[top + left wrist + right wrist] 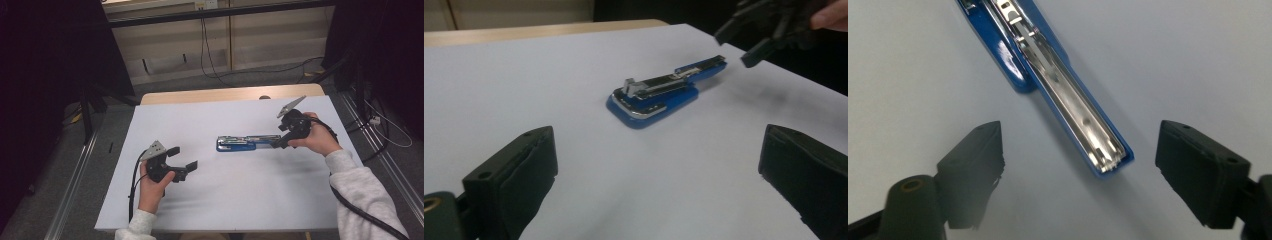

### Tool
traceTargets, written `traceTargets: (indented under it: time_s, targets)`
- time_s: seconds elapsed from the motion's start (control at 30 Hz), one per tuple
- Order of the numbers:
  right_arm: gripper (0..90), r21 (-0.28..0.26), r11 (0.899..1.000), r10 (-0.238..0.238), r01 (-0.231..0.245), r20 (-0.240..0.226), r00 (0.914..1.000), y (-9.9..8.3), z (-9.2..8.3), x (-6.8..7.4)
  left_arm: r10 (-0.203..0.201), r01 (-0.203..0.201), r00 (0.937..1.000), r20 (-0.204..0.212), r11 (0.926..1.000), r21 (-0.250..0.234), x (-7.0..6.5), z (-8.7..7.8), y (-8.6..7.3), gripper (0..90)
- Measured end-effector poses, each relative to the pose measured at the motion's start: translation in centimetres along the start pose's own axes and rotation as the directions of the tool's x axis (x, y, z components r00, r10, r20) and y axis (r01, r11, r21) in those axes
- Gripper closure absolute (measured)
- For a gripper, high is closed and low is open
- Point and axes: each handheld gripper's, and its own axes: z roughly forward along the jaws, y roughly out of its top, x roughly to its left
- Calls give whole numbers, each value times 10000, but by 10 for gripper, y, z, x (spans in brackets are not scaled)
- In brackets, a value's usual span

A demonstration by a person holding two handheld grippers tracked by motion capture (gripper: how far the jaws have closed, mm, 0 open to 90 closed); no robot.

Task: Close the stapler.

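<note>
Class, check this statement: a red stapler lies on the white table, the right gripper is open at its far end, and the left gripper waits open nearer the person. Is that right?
Not quite: the stapler is blue, as the high view shows. The rest holds: table white, right gripper open at its end, left gripper open.

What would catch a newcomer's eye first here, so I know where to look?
The blue stapler, lying opened out flat at the middle of the white table, stands out first. The right gripper sits open at the stapler's right end, jaws either side of its tip. The left gripper hangs open, apart from it, at the table's left.
</note>
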Motion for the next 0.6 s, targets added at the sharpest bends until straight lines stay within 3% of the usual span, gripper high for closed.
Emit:
traceTargets:
  time_s: [0.07,0.17,0.3,0.43,0.47,0.53,0.6]
  targets:
    - [235,-128,9998,150,-146,305,9994,-9,-5,-1,-143,143,9999,77,9999,-1,1,7,1,39]
    - [283,-377,9977,585,-561,671,9960,-25,-10,-2,-38,52,9995,-308,9989,459,3,17,4,71]
    - [376,-450,9934,1093,-1059,798,9908,-44,-15,-2,-132,159,9990,-438,9981,601,9,29,5,190]
    - [527,-336,9914,1296,-1267,1061,9859,-58,-16,-1,-360,416,9976,-591,9944,976,14,42,6,414]
    - [571,-414,9875,1558,-1522,1068,9820,-61,-16,-1,-317,374,9978,-585,9944,988,14,46,7,473]
    - [642,-370,9864,1635,-1602,1154,9798,-65,-14,-2,-261,357,9962,-835,9927,1155,15,53,8,587]
    - [729,-503,9838,1774,-1720,1360,9747,-67,-12,-4,-362,462,9966,-744,9895,1372,17,61,10,682]
